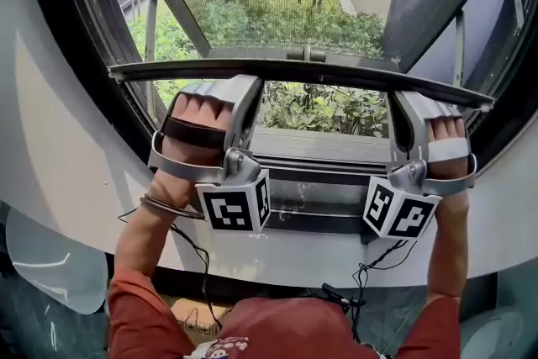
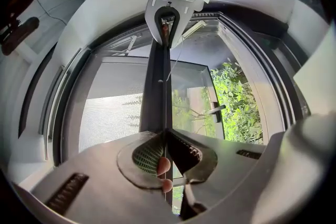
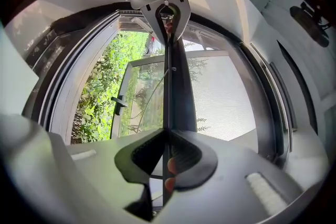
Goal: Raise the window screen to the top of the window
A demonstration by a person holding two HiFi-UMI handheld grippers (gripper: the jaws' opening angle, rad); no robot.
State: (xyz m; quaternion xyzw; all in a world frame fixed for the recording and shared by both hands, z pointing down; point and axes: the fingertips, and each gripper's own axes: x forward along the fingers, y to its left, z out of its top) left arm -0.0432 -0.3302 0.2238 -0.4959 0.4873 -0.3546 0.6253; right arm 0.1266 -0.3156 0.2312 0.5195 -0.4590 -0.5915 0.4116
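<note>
The screen bar [image 1: 303, 73] runs almost level across the middle of the head view, a little lower at its right end, and spans the window opening. The mesh [image 2: 110, 118] hangs on one side of it: the upper side in the head view, the left side in the left gripper view and the right side in the right gripper view. The pane on the bar's other side is clear, with green bushes [image 1: 328, 109] showing through.

The left claw [image 1: 244, 84] is pinched on the bar left of centre. In its own view the two jaws meet tightly on the thin edge of the bar [image 2: 160, 86], with fingertips [image 2: 164, 166] showing through the gap behind them. The right claw [image 1: 412, 97] pinches the same bar near its right end, its jaws likewise closed on the edge. Each gripper view shows the other claw clamped further along the bar, at the top of the frame.

Below the claws, the marker cubes [image 1: 235, 204] face the head camera. Hands [image 1: 193, 139] fill the grips, red sleeves [image 1: 139, 315] sit at the bottom of the frame, and a thin black cable [image 1: 197, 256] trails from the left wrist. A window handle [image 2: 215, 108] sticks out on the open sash beyond.
</note>
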